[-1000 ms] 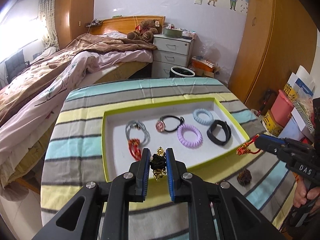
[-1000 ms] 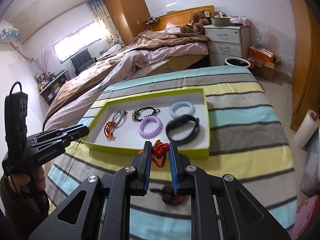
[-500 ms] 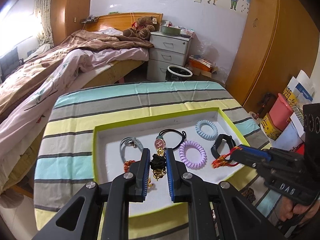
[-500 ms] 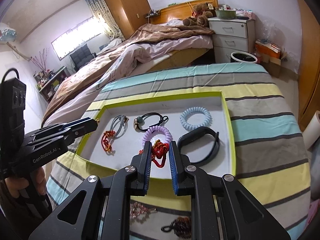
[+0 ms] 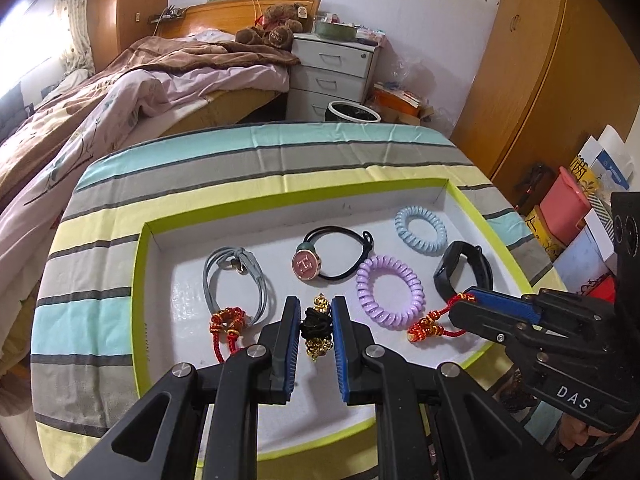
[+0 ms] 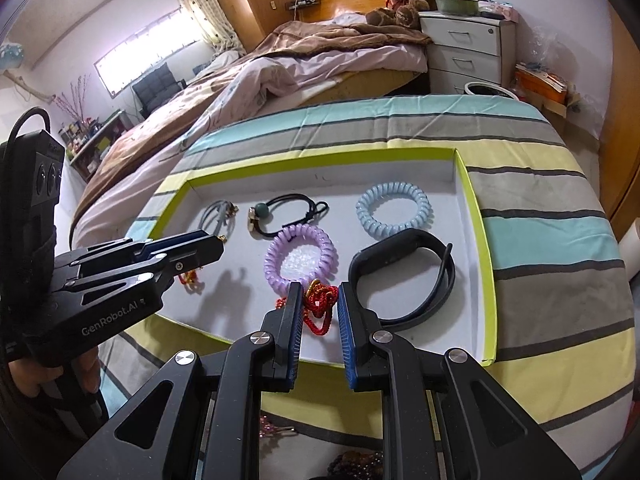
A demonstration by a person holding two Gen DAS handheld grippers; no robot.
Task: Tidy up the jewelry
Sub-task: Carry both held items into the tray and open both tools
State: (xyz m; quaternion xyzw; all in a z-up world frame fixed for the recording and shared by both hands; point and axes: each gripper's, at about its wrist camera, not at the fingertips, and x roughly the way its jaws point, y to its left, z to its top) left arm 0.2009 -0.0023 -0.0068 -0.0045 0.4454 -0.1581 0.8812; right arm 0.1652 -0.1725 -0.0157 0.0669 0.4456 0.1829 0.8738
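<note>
Left gripper (image 5: 316,326) clamped on black-and-gold tie (image 5: 317,330) | right gripper (image 6: 318,306) clamped on red cord bracelet (image 6: 318,304) | both are best lowered onto bare tray (image 5: 404,364) floor before release (clear of neighbours).

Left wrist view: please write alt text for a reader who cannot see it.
The left gripper, shut on a black and gold beaded tie, hangs over a green-rimmed white tray on a striped cloth. At right, the right gripper holds a red cord bracelet beside a purple coil tie.

Coil ties (image 5: 390,297) & watch band (image 5: 464,268) in tray (image 5: 141,280), R side.
</note>
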